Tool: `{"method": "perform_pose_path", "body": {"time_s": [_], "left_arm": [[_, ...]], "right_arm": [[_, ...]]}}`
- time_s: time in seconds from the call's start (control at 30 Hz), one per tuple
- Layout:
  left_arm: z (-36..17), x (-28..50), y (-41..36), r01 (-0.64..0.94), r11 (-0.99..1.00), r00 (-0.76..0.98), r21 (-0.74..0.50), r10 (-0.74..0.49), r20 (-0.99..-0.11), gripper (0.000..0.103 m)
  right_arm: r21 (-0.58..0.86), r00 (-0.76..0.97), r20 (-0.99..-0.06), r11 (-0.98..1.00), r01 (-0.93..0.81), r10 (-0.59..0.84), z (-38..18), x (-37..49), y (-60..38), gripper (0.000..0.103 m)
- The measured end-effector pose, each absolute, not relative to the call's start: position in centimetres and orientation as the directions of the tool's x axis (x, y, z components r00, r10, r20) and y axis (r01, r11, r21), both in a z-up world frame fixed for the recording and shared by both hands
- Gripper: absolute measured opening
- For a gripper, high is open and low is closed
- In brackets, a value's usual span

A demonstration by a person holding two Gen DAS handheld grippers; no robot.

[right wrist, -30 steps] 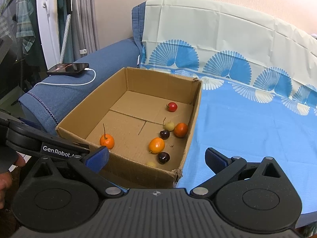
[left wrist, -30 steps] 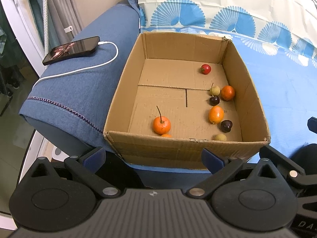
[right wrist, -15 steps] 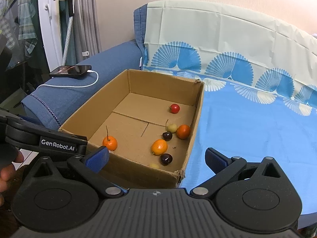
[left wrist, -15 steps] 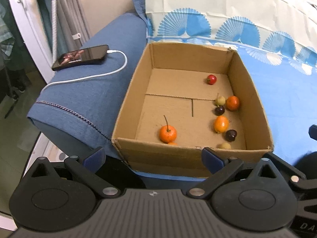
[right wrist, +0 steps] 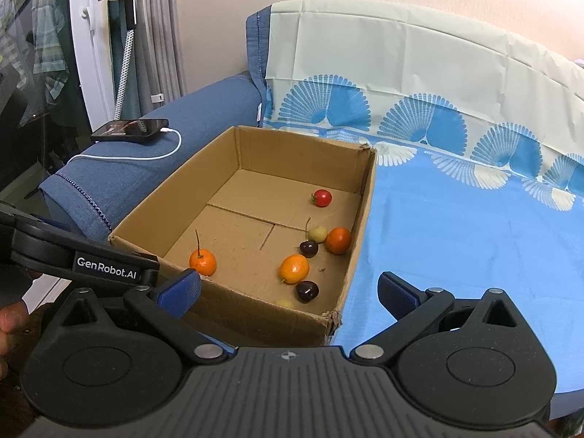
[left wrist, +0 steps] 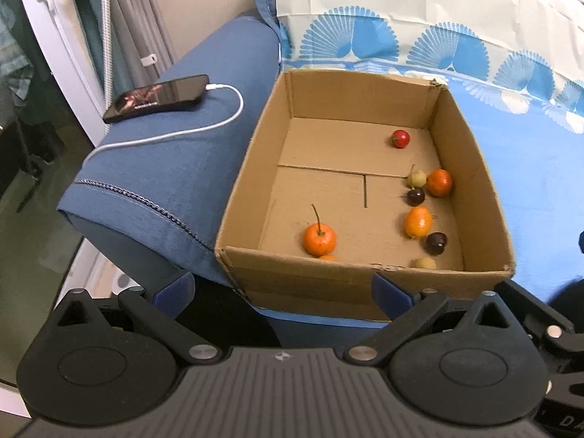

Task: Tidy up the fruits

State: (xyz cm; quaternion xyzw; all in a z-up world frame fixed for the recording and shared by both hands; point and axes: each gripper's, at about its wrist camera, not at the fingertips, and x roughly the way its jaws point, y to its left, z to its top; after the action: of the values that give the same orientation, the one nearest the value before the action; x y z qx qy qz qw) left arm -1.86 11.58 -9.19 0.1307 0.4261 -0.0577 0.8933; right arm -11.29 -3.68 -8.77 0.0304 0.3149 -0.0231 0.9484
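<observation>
The left tool (left wrist: 283, 290) is hovering with its two blue fingers spread wide and nothing between them, just in front of the near wall of the cardboard box (left wrist: 365, 277). The right tool (right wrist: 288, 292) is also standing wide open and empty, pointing at the near right corner of the same box (right wrist: 255, 314). The body of the left tool is showing at the left edge of the right wrist view, with part of a hand (right wrist: 9, 323) beside it.

The box is sitting on a sofa seat covered with a blue patterned sheet (right wrist: 474, 237). All the fruits are lying loose on the box floor. Closest ahead of the left tool, an orange fruit with a long stem (left wrist: 319, 238) is resting near the front wall. To the right of it, an oval orange fruit (left wrist: 417, 222), two dark cherries (left wrist: 435, 242) (left wrist: 416, 196), a round orange fruit (left wrist: 439, 182) and a pale yellow fruit (left wrist: 417, 178) are gathering along the right wall. A small red fruit (left wrist: 400, 138) is lying apart, further back.

Beyond the left finger of the left tool, a phone (left wrist: 157, 96) with a white cable (left wrist: 204, 127) is lying on the blue armrest (left wrist: 175, 175).
</observation>
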Motion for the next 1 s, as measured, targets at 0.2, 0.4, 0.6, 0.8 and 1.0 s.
{"method": "perform_pose_path", "body": {"time_s": [0.2, 0.4, 0.6, 0.8, 1.0], "left_arm": [[-9.36, -1.89, 11.40, 0.216, 0.954, 0.633, 0.206, 0.024, -0.773, 0.103], [-9.37, -1.81, 11.36, 0.212, 0.955, 0.631, 0.206, 0.027, -0.775, 0.103], [-9.45, -1.79, 11.31, 0.215, 0.953, 0.627, 0.212, 0.032, -0.778, 0.103], [-9.42, -1.78, 11.28, 0.216, 0.952, 0.629, 0.216, 0.033, -0.777, 0.103], [-9.49, -1.79, 11.17, 0.221, 0.950, 0.628, 0.221, 0.035, -0.778, 0.103]], "right_arm": [[0.044, 0.800, -0.599, 0.997, 0.064, -0.025, -8.79, -11.29, -3.72, 0.102], [0.045, 0.800, -0.600, 0.997, 0.064, -0.024, -8.83, -11.28, -3.72, 0.102], [0.045, 0.800, -0.600, 0.997, 0.063, -0.024, -8.83, -11.30, -3.78, 0.102], [0.046, 0.799, -0.601, 0.997, 0.065, -0.024, -8.99, -11.31, -3.74, 0.102], [0.047, 0.798, -0.602, 0.997, 0.069, -0.027, -9.07, -11.31, -3.74, 0.102]]}}
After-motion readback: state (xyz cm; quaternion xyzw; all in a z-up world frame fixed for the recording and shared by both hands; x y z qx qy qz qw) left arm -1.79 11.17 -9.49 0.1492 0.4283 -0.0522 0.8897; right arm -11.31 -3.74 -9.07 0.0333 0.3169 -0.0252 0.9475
